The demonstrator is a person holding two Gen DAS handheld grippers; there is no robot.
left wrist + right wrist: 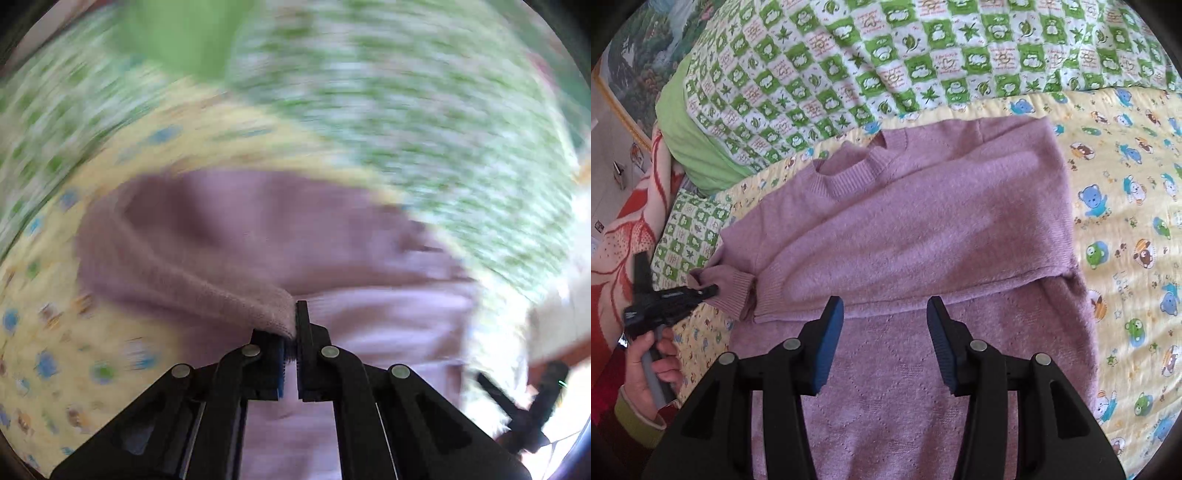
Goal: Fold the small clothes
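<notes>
A pink knit sweater [923, 206] lies on a yellow cartoon-print blanket [1126, 184], its upper half folded down over the lower part. At the left, my left gripper [709, 290] is shut on the ribbed sleeve cuff [733, 291]. The left wrist view is blurred, but it shows the left gripper [295, 325] pinching a fold of the pink knit [221, 295], with the sweater [277, 229] spread beyond it. My right gripper [884, 306] is open above the sweater's lower part, just before the folded hem. Nothing is between its blue pads [831, 343].
A green-and-white checked quilt [886, 55] covers the far side, with a plain green pillow [701, 155] at its left. A red-and-cream blanket [620, 240] hangs at the far left. A person's hand [657, 365] holds the left gripper's handle. A dark blurred tool [524, 406] shows at lower right.
</notes>
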